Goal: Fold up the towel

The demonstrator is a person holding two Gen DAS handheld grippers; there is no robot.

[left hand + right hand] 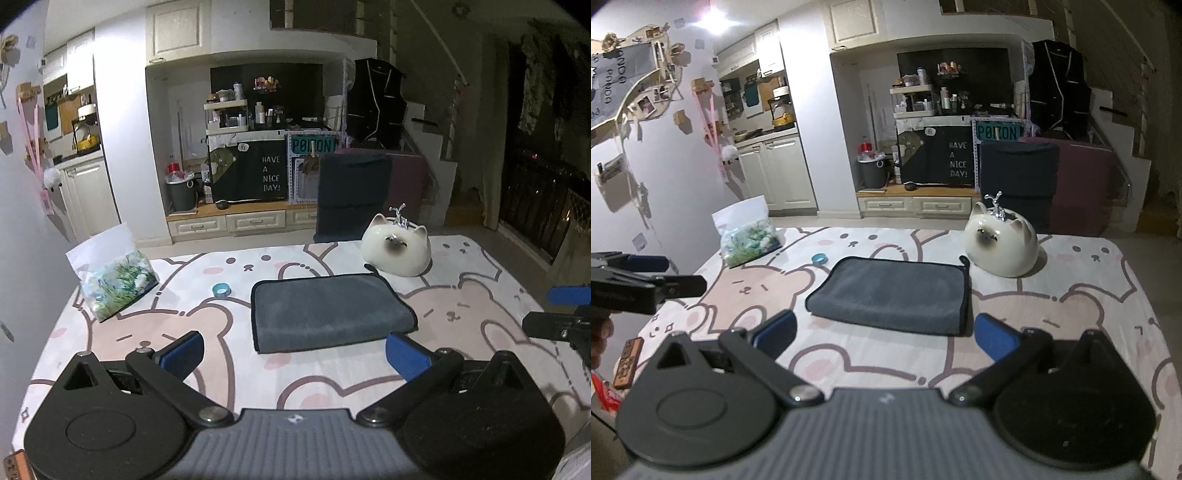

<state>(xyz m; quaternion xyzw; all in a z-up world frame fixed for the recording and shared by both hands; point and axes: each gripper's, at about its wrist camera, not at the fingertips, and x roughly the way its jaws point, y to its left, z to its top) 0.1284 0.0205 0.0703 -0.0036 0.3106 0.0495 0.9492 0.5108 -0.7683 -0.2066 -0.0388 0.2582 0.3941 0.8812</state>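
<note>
My left gripper [293,350] sits at the bottom of the left wrist view with its two blue pads spread wide and nothing between them. My right gripper [884,341] is the same in the right wrist view: pads wide apart, holding nothing. Both hover above the tablecloth [332,380] and neither touches the cloth.

Straight ahead of both tools lies the grey towel [328,312], in the middle of each frame. It looks already folded at least once, because its edges seem thick and rounded. Its long axis runs from left to right across the frame, so it lies across my fingers and not along them. In the left wrist view the near edge of the towel is just above the gap between my pads, and its near right corner is just beside my right-hand pad. In the right wrist view the towel [892,291] sits a little left of centre, and its black-trimmed short edge is on the right side, near the right-hand pad.

I judge that both tools are about equally near. The left one faces the left half of the near edge, and the right one faces the trimmed right end. Behind the towel, in the upper right, stands a white cat-shaped ceramic pot [397,251], close to the far right corner of the towel, so a fold toward that side has little room.
</note>
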